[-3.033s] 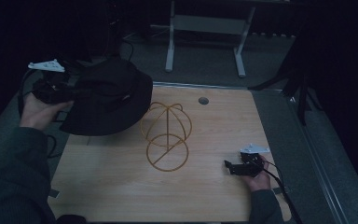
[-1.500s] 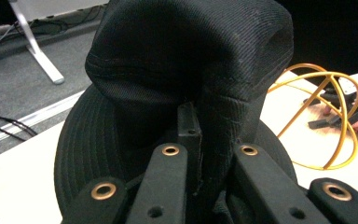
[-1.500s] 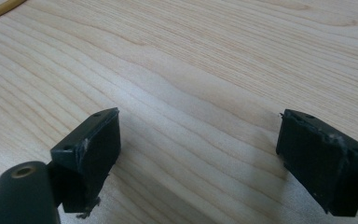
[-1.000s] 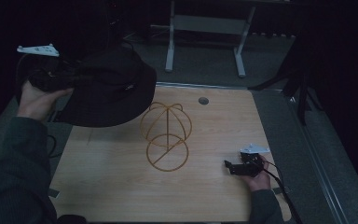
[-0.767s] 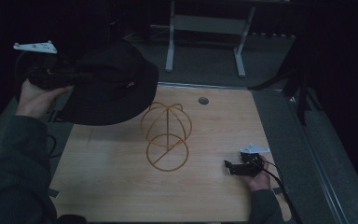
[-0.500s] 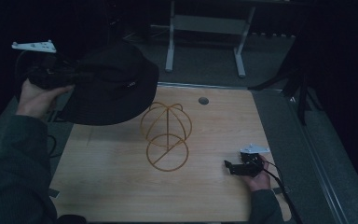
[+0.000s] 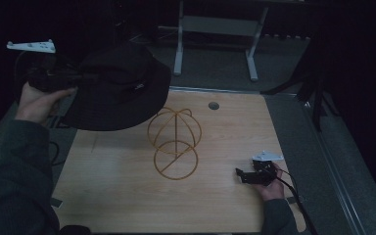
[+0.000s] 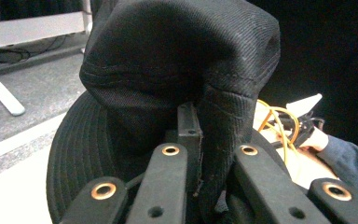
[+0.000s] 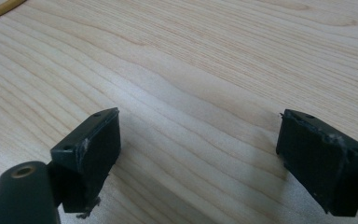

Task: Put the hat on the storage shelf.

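One black bucket hat [image 7: 117,85], one yellow wire hat stand [image 7: 175,143], two grippers, two hands. Landmark: the wire stand, mid-table.

The left gripper [image 7: 54,78] is up and left of the stand, off the table's left edge, jaws pinching a fold of the hat's fabric; in the left gripper view the cloth [image 8: 182,70] bunches between the black jaws. The hat hangs in the air, brim overlapping the table's far-left corner, its near brim edge just left of the stand's top loop, not touching it as far as I can tell. The left hand [image 7: 36,105] wraps the gripper body.

The right gripper [image 7: 247,175] sits right of the stand and nearer the person, low on the table, jaws spread wide with bare wood between them [image 9: 196,140]. The right hand [image 7: 271,183] is behind it.

Surface: light wood-grain table [image 7: 127,196], with one round grommet hole [image 7: 214,105] beyond the stand. Room is dark; grey floor, one white metal frame [image 7: 215,29] far behind the stand. Cable [image 7: 298,205] trails from the right gripper toward the near-right edge. Nothing sits between hat and stand.
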`<state>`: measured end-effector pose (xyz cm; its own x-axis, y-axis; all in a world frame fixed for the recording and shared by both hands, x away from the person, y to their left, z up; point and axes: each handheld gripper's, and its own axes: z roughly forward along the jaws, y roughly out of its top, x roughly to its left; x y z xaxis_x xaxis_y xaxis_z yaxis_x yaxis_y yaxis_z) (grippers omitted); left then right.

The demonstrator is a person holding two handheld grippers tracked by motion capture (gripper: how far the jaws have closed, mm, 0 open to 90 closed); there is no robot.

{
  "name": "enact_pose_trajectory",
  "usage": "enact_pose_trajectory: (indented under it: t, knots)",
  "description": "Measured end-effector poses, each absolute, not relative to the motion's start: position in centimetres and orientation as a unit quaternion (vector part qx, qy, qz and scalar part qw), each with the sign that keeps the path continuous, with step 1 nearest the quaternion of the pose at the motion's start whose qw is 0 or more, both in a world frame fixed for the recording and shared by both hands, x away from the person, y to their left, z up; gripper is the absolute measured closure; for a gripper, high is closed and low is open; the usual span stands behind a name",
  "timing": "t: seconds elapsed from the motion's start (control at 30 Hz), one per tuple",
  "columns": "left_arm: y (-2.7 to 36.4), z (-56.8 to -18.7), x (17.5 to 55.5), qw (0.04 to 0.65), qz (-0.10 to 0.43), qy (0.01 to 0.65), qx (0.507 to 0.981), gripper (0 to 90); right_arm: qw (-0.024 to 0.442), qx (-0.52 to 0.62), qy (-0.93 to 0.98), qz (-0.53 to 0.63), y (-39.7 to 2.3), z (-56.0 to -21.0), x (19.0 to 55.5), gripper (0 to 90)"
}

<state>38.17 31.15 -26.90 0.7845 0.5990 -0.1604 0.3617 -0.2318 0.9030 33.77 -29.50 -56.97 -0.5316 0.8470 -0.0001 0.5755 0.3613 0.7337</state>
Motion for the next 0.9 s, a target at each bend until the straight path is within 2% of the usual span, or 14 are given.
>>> enact_pose_trajectory:
  t: [0.9]
  knots:
    - [31.19, -26.95, 37.64, 0.565, 0.07, 0.256, 0.782, 88.0, 0.193, 0.444, 0.802, 0.35, -29.5, -56.95, 33.76, 13.5]
